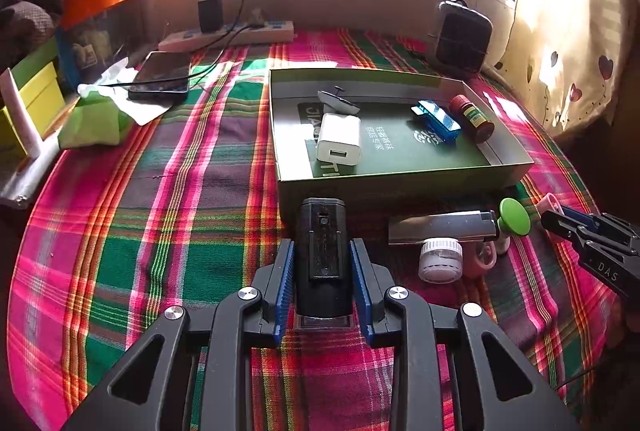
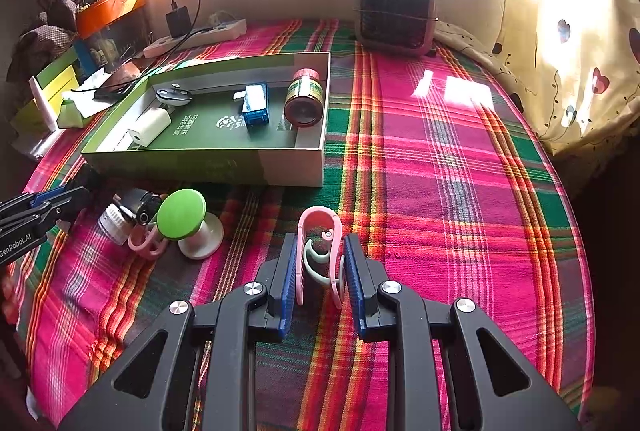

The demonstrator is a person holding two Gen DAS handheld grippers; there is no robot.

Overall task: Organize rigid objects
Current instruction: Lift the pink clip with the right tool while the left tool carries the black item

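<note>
Nearest the left wrist camera, left gripper (image 1: 322, 263) clamped on a black boxy device (image 1: 322, 251), held clear of the plaid-covered surface (image 1: 160, 231), probably bound for the green box (image 1: 400, 177) just ahead. Off to the right, right gripper (image 2: 320, 263) pinching a pink clip (image 2: 320, 251), likely for the same box; "DAS" legible on that gripper's side, "GenRobot.AI" on the other's. Between them, loose still: green-topped knob (image 2: 182, 215), white cap (image 1: 440, 259), silver bar (image 1: 440, 227). Farther on, already boxed: white charger (image 1: 339, 145), blue gadget (image 1: 436, 121), red-lidded jar (image 1: 474, 119). Box print unreadable.
</note>
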